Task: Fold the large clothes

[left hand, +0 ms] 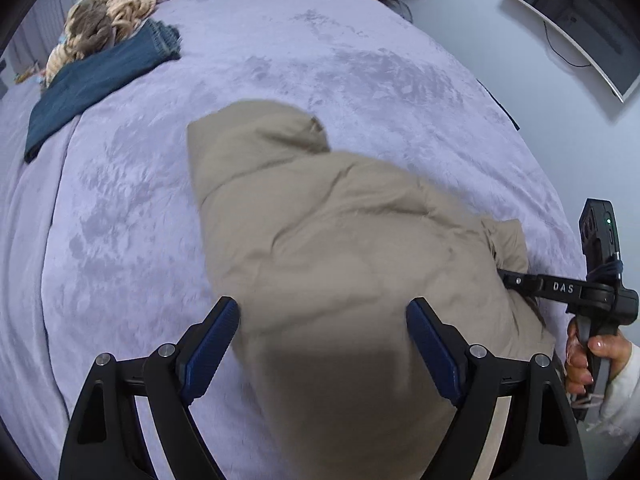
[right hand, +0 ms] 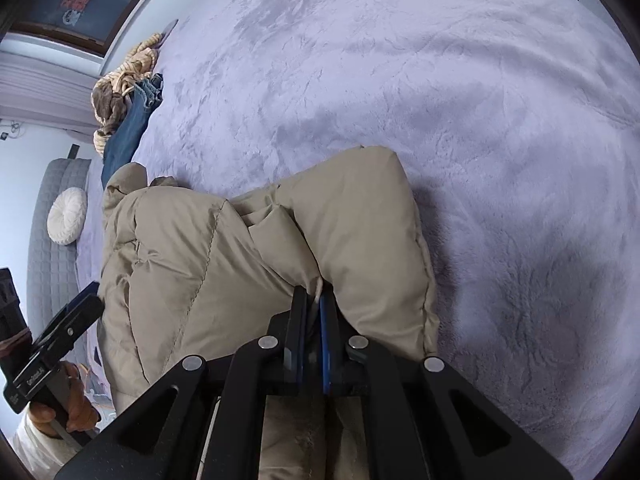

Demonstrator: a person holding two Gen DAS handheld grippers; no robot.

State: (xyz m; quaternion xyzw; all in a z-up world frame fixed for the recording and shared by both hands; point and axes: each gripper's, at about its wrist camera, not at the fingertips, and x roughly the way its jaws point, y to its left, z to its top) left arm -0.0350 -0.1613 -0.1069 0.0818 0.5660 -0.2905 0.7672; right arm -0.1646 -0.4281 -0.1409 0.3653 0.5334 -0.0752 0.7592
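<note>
Now we've got the puffy beige jacket (left hand: 340, 240) lying bunched on the lilac bed (left hand: 360, 60).
Our right hand-held gripper (right hand: 314, 300) is pinched tight on a thin hem fold; our left hand-held gripper (left hand: 322, 312) hovers wide open over the padding. It looks light, soft and springy with slick fabric, so we'd take seams and edges, not bulk. "DAS" reads on the right gripper's arm.
</note>
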